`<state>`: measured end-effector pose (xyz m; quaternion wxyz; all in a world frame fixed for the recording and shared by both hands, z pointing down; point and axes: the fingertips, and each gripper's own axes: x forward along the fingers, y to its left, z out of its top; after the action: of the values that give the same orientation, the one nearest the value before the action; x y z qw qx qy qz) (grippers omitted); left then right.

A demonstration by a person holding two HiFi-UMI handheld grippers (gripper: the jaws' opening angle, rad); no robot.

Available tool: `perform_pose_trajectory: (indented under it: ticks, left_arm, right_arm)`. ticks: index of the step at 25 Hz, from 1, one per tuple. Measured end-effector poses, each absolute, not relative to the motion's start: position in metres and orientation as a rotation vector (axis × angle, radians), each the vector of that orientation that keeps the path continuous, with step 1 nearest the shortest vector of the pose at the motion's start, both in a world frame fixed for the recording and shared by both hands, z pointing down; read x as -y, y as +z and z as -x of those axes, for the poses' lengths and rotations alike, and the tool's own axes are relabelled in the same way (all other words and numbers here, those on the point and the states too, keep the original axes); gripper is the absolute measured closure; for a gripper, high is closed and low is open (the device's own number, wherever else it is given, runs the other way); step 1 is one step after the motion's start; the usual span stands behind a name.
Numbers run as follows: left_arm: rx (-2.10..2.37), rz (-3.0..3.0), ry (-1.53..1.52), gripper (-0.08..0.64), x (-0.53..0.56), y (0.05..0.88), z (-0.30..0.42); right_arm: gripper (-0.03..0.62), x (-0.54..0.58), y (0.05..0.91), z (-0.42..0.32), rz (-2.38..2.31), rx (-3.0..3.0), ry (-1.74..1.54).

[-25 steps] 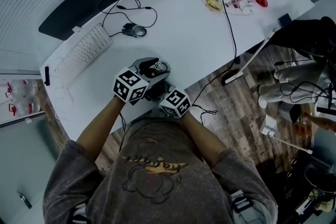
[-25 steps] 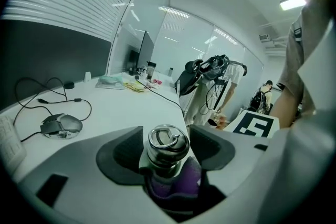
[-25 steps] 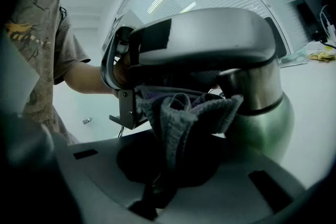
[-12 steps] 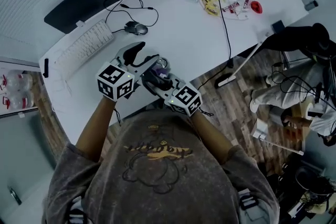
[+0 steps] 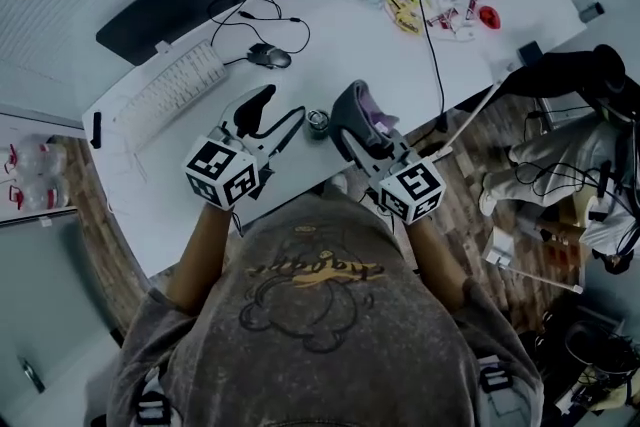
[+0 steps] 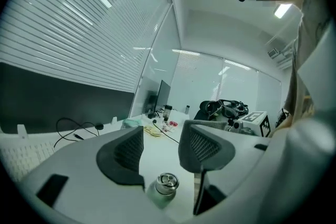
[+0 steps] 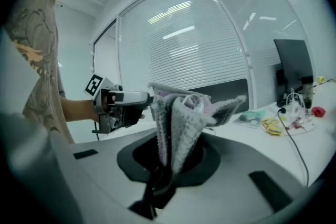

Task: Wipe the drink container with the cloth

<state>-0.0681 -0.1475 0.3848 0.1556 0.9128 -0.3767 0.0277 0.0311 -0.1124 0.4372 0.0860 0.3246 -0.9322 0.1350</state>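
The drink container (image 5: 318, 122), a small metal can with a ring-pull top, stands upright by itself near the front edge of the white table (image 5: 350, 35). In the left gripper view the can (image 6: 167, 184) sits low between the two dark pads. My left gripper (image 5: 270, 115) is open just left of the can and not touching it. On the can's right, my right gripper (image 5: 352, 112) is shut on the grey and purple cloth (image 5: 374, 119). The bunched cloth (image 7: 178, 113) sticks up out of the jaws of the right gripper (image 7: 173, 136).
A white keyboard (image 5: 165, 87) and a mouse (image 5: 272, 58) with looping cables lie at the back left. Packets, a red object (image 5: 487, 13) and a black cable (image 5: 435, 45) clutter the far right. A black office chair (image 5: 575, 75) stands to the right over wooden floor.
Both grippers were close together around the can at the table's edge. The left jaws opened and drew left, the right gripper moved right with the cloth, and the can now stands free.
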Motion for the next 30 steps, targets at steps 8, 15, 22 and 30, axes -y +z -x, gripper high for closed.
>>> perform_pose_trajectory:
  ticks: [8, 15, 22, 30]
  left_arm:
    - [1.149, -2.641, 0.186, 0.321, 0.152, 0.412, 0.069]
    - [1.281, -2.582, 0.261, 0.517, 0.161, 0.437, 0.084]
    - [1.309, -2.540, 0.265, 0.531, 0.158, 0.453, 0.084]
    - [1.314, -2.536, 0.238, 0.532, 0.155, 0.450, 0.083]
  right_arm:
    - [0.540, 0.131, 0.424, -0.095, -1.370, 2.693, 0.338]
    - [0.540, 0.137, 0.436, -0.094, -1.435, 2.685, 0.333]
    - [0.540, 0.139, 0.453, -0.083, -1.416, 2.672, 0.321]
    - [0.541, 0.142, 0.457, -0.081, -1.424, 2.654, 0.304]
